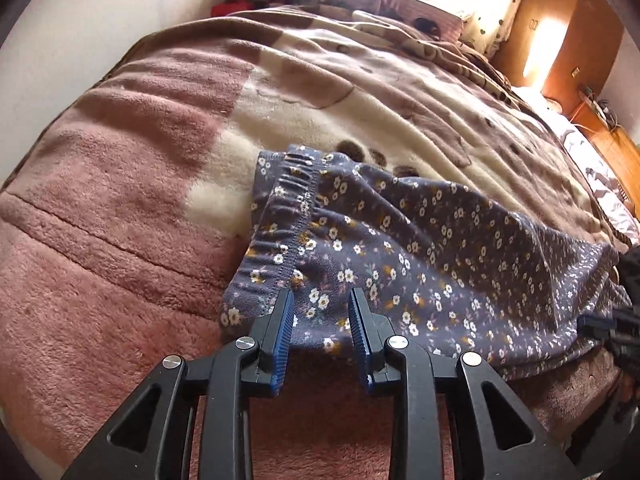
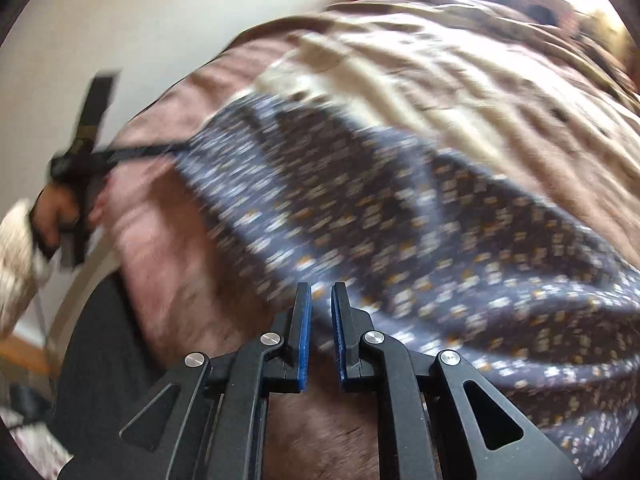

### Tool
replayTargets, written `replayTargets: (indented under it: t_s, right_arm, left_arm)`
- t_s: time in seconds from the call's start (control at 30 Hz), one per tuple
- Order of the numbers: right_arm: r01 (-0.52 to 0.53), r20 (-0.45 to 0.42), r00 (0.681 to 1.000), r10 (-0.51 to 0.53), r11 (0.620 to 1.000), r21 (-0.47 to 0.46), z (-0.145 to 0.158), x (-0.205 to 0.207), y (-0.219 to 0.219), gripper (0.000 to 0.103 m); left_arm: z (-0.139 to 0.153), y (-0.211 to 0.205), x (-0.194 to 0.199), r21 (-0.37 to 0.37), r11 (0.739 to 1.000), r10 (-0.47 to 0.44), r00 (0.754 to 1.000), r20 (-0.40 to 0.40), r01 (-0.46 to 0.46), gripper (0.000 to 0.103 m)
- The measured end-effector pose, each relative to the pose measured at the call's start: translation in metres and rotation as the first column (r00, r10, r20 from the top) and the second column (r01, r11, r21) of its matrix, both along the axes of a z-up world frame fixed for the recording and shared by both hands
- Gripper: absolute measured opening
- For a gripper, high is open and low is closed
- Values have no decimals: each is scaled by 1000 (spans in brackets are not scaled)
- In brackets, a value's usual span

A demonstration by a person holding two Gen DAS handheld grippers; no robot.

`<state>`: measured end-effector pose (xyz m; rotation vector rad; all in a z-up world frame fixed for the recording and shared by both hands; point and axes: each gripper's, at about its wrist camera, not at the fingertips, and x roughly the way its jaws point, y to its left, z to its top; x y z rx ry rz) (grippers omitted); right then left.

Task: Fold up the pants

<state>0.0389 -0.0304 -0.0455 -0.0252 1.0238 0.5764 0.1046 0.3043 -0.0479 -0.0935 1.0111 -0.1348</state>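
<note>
I am hovering both jaws, spread and empty, over the pants on the bed, judging a regrip comes next.

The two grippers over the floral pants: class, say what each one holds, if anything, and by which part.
Nothing is held. The left gripper and the right gripper both stand open over the floral pants, pads apart, gripping no cloth.

Pants lying on the blanket of the bed, waistband leftward, directly ahead of the left gripper and right gripper.
</note>
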Motion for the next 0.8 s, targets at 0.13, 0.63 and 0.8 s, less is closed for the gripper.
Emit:
replayTargets:
  t_s: [0.13, 0.63, 0.8]
  right_arm:
    - [47, -9, 999, -48, 996, -82, -16, 15, -2, 11]
    - [289, 4, 957, -289, 957, -9, 11, -10, -129, 11]
    - [476, 47, 879, -475, 880, -1, 24, -17, -207, 11]
  left_arm:
    - [3, -8, 0, 24, 1000, -2, 1000, 4, 2, 26]
    - [53, -139, -13, -56, 956, -278, 950, 138, 288, 36]
    - [48, -213, -18, -71, 903, -412, 899, 147, 425, 36]
